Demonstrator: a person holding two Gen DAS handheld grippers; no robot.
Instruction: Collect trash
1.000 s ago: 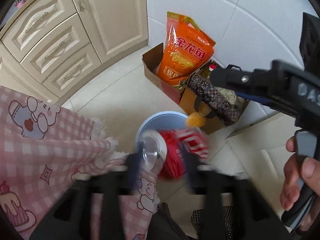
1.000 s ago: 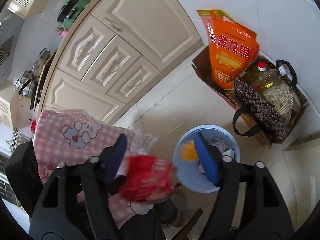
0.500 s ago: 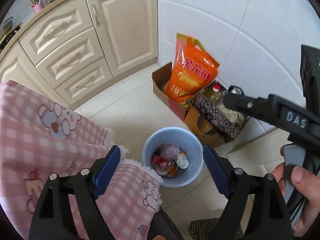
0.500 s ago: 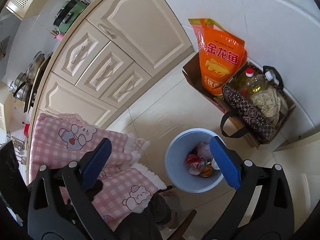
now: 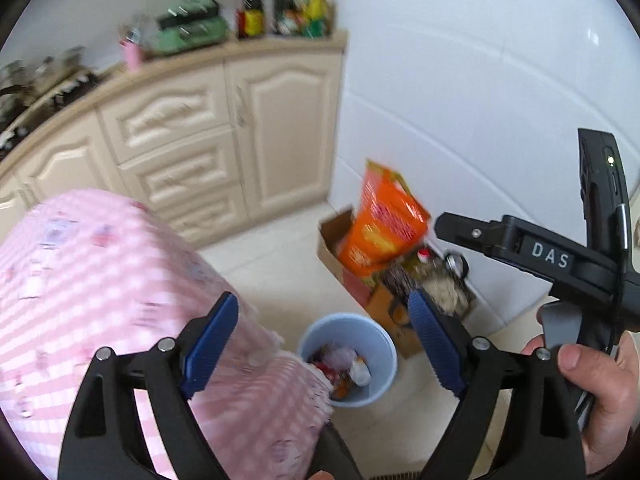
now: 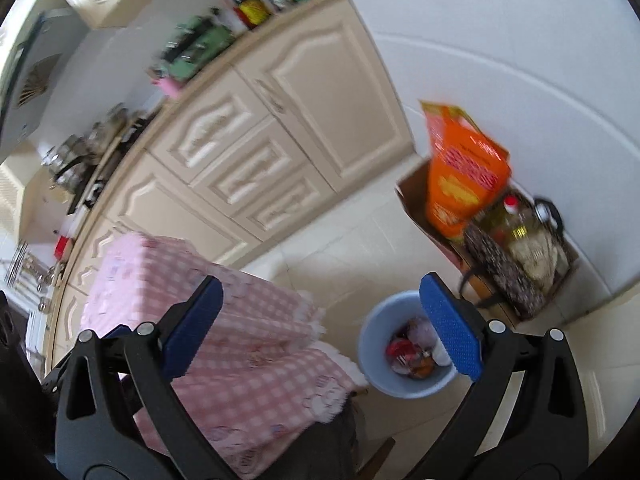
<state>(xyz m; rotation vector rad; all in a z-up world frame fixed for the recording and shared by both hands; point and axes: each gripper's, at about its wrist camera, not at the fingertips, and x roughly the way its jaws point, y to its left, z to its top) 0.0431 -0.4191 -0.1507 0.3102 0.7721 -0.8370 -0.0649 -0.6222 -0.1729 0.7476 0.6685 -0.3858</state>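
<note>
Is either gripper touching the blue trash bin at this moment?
Apart. In both wrist views the left gripper and right gripper are open and empty, well above the blue trash bin on the floor.

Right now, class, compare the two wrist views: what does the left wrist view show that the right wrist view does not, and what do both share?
Only the left wrist view shows the right gripper's black body marked DAS and the hand holding it.

Only the right wrist view shows the grey range hood and the stove beneath it.

Both show the blue trash bin with trash inside, the pink checked tablecloth, the orange bag, the cream cabinets, and an open, empty gripper.
</note>
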